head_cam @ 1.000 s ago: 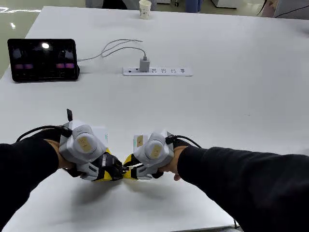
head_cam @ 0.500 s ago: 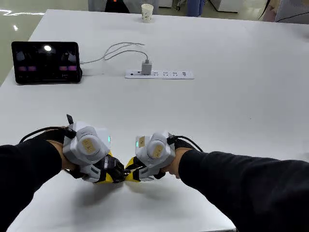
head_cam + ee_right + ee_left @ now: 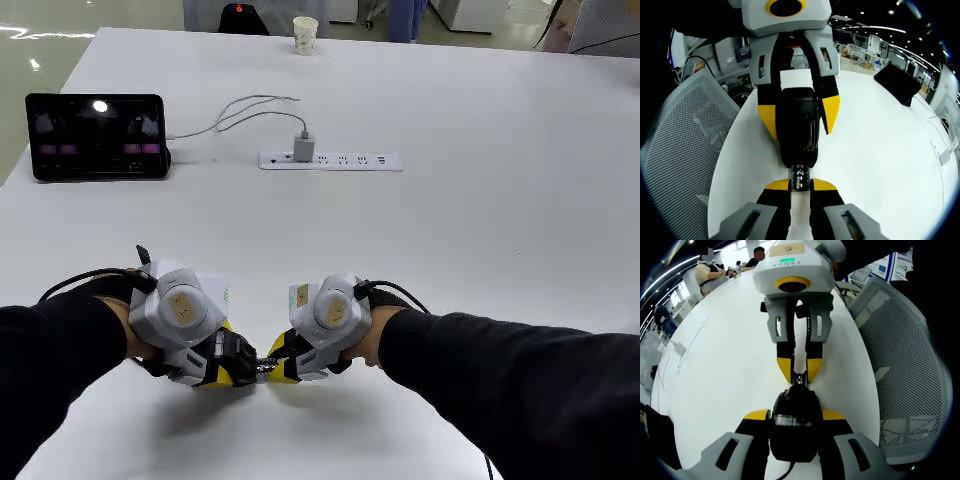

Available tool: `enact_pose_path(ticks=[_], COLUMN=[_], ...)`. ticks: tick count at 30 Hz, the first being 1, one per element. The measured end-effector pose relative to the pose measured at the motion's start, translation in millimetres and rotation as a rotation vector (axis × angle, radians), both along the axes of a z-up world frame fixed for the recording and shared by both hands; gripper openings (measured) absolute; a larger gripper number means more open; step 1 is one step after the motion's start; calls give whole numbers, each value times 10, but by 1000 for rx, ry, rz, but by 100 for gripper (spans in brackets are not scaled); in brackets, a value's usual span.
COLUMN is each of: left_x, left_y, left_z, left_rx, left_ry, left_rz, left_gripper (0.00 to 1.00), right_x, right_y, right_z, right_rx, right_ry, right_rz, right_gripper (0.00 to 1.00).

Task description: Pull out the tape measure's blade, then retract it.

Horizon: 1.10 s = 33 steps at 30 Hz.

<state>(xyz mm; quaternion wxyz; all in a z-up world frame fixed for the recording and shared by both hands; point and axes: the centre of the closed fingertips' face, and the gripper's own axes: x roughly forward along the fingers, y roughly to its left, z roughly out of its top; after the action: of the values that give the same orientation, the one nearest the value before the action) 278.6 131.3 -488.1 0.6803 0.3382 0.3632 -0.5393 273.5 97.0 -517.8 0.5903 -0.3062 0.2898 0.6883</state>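
Left tongs (image 3: 795, 415) are closed narrow around the black case (image 3: 792, 432) of the tape, one yellow tip on each side, down by the near edge of the tabletop (image 3: 450, 230). Right tongs (image 3: 801, 186) meet them nose to nose, pinched tight on the blade (image 3: 800, 176). Just a short stub of it is out of the case, with printed numbers showing between the tips. So the tape sits right between the two, case on the left, blade end on the right, close in front of the person.

How will it handle? My read: the case is hard, compact and fairly weighty for its size. It looks like smooth plastic, so the broad sides are the place to squeeze it, as here. Held by the edges, it could twist. The blade is probably thin springy steel, stiff along its length, quick to kink if bent sideways, and slick. It is best taken near its end, flat across the width. The pull should run straight out from the case. The spring will likely tug back throughout, so ease the return rather than let it fly.
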Motion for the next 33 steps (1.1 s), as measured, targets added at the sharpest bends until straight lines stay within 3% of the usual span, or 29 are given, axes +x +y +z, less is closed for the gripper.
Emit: enact_pose_path(ticks=[33], left_x=[-9], left_y=[-10], left_z=[-5], left_rx=[5], left_ry=[-7], left_rz=[5], left_gripper=[31], right_x=[32], right_y=[-314], right_z=[-8], right_rx=[-48], right_ry=[-13], right_rz=[-24], right_gripper=[10])
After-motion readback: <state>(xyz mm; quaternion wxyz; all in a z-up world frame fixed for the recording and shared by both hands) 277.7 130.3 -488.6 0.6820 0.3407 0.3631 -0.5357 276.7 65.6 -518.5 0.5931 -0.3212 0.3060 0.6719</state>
